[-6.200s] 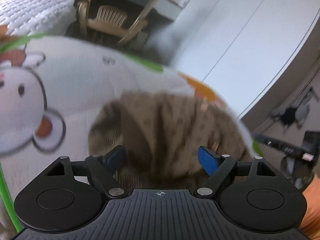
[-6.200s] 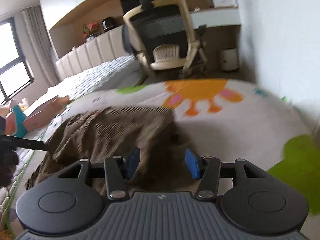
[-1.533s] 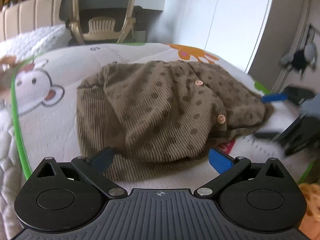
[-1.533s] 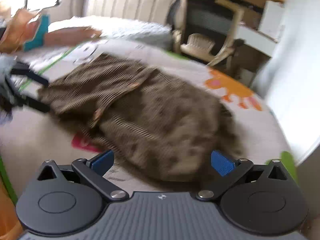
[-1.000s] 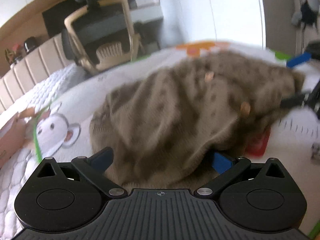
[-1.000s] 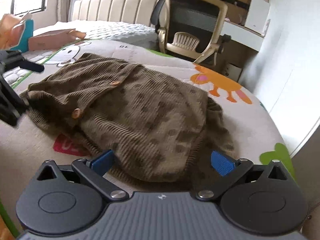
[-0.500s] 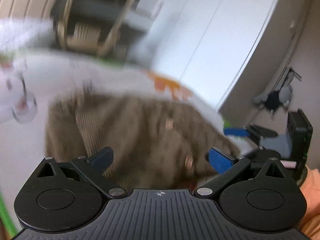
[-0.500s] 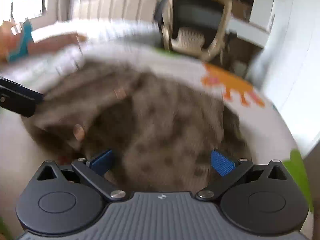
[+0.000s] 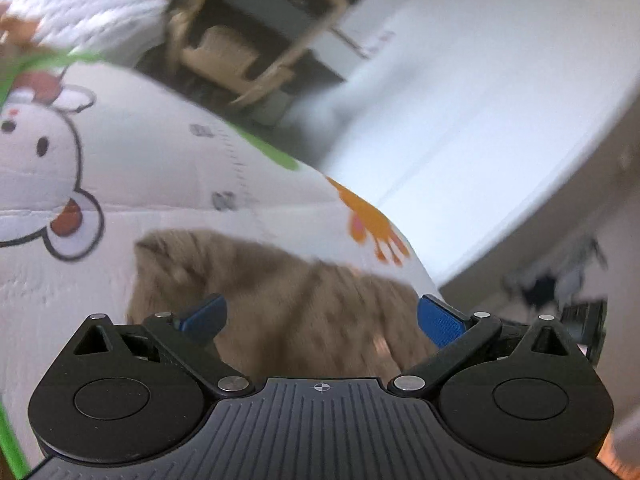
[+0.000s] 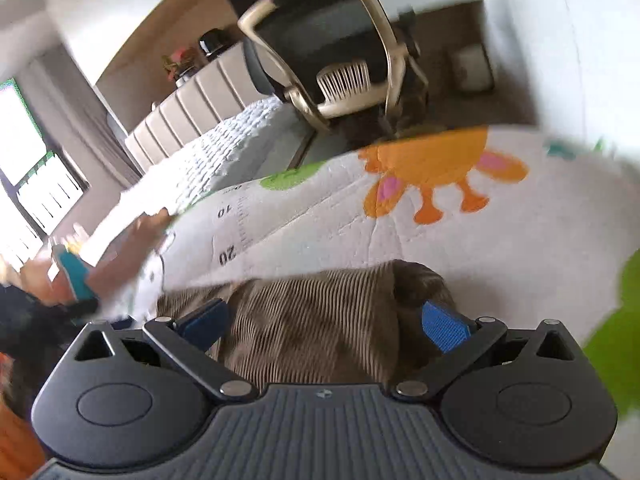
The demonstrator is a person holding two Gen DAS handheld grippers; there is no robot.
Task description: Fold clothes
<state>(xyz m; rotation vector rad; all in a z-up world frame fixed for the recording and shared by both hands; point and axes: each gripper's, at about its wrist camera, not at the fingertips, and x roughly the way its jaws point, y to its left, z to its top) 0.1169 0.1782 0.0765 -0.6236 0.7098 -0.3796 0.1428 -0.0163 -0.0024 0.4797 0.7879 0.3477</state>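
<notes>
A brown corduroy garment [image 9: 288, 296] with darker dots lies bunched on a white cartoon-print mat [image 9: 140, 184]. My left gripper [image 9: 320, 316] is open, its blue pads spread over the garment's near part. In the right wrist view the same garment [image 10: 320, 320] lies close under my right gripper [image 10: 324, 320], which is also open with its jaws wide. Neither gripper holds cloth. The near part of the garment is hidden behind both gripper bodies. Both views are blurred.
An office chair [image 10: 344, 52] stands beyond the mat's far edge, with a white quilted bed [image 10: 224, 136] to its left. White cabinet doors [image 9: 480, 100] stand at the right. A teal and orange object [image 10: 76, 272] lies at the left of the mat.
Both grippers have swung down and closer to the garment, so it now fills only the low centre of each view. Both stay open.
</notes>
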